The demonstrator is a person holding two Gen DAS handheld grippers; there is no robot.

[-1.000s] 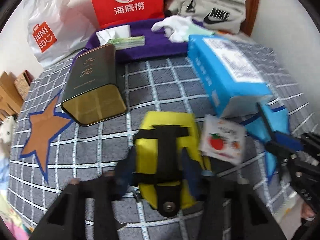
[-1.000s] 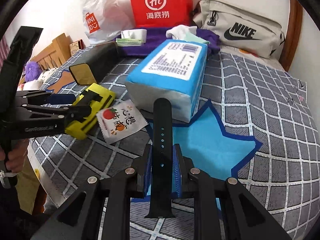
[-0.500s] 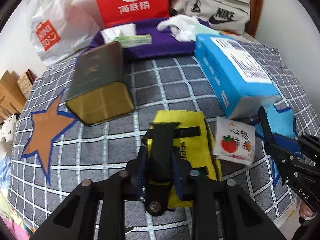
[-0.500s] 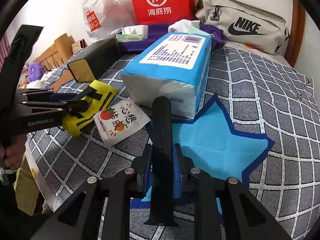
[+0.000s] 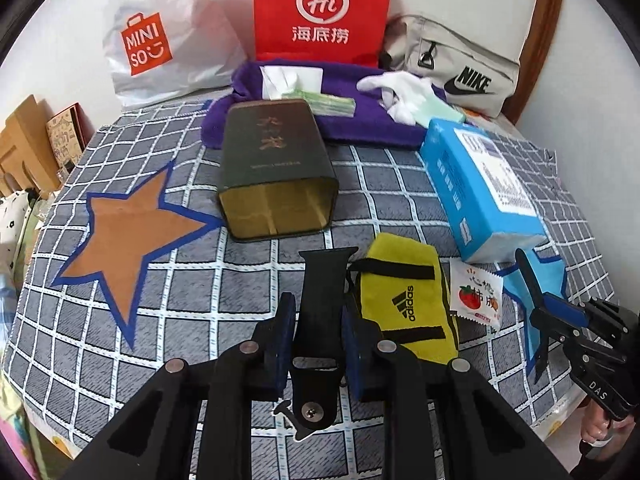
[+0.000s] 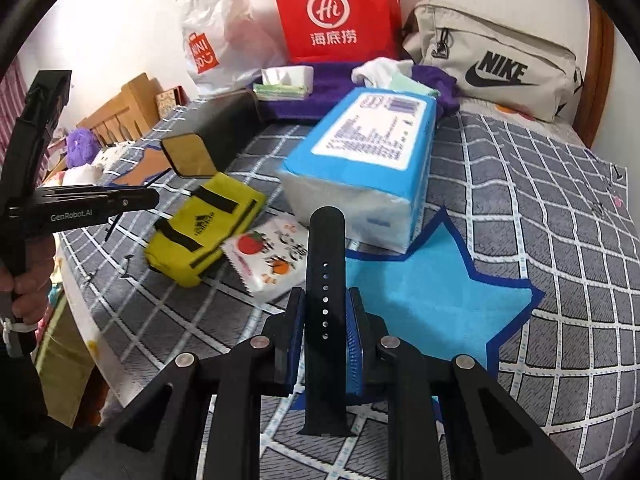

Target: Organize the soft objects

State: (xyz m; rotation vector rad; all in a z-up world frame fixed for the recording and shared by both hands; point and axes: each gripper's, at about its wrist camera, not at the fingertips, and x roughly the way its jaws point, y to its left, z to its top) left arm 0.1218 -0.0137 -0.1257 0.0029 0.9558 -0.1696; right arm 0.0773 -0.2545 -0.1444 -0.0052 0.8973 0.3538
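Gripping a black strap piece with a metal stud point(image 5: 318, 344), the left tongs point(image 5: 318, 346) have just closed on it, jaws nearly shut, lifted clear of the checked bedspread point(image 5: 120, 344). Just right of them lies the yellow pouch point(image 5: 404, 304), then a tomato-print sachet point(image 5: 476, 296). Further right, the right tongs point(image 6: 325, 336) pinch a holed black strap point(image 6: 325, 280) narrowly, over the blue star point(image 6: 432, 304). Both straps look smooth and limp; a shallow pinch could let one slip out or twist sideways during carrying.
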